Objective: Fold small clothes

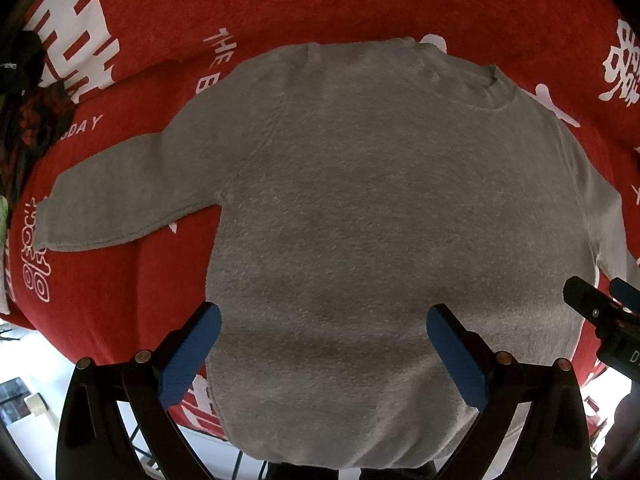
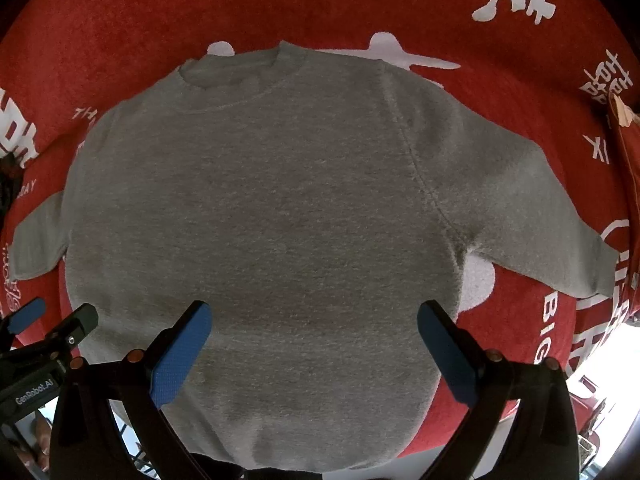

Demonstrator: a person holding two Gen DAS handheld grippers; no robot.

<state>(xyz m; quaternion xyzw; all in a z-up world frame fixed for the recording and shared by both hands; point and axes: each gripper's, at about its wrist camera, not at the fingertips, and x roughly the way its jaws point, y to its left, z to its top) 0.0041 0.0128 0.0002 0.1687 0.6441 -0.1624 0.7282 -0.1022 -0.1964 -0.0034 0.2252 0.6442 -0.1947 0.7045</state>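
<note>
A small grey sweatshirt (image 1: 360, 208) lies spread flat, neckline at the far side, both sleeves out to the sides. The same grey sweatshirt (image 2: 280, 220) fills the right wrist view. My left gripper (image 1: 320, 328) hovers open above its lower hem area, blue pads wide apart with nothing between them. My right gripper (image 2: 314, 324) is likewise open over the lower body. The right gripper (image 1: 600, 304) shows at the right edge of the left wrist view. At the left edge of the right wrist view is the left gripper (image 2: 52, 316).
A red cloth (image 1: 280, 4) with white printed characters covers the surface under the sweatshirt; the same red cloth (image 2: 120, 20) shows in the right wrist view. Its near edge (image 1: 80, 340) drops to a pale floor. Dark patterned items (image 1: 24, 120) lie at far left.
</note>
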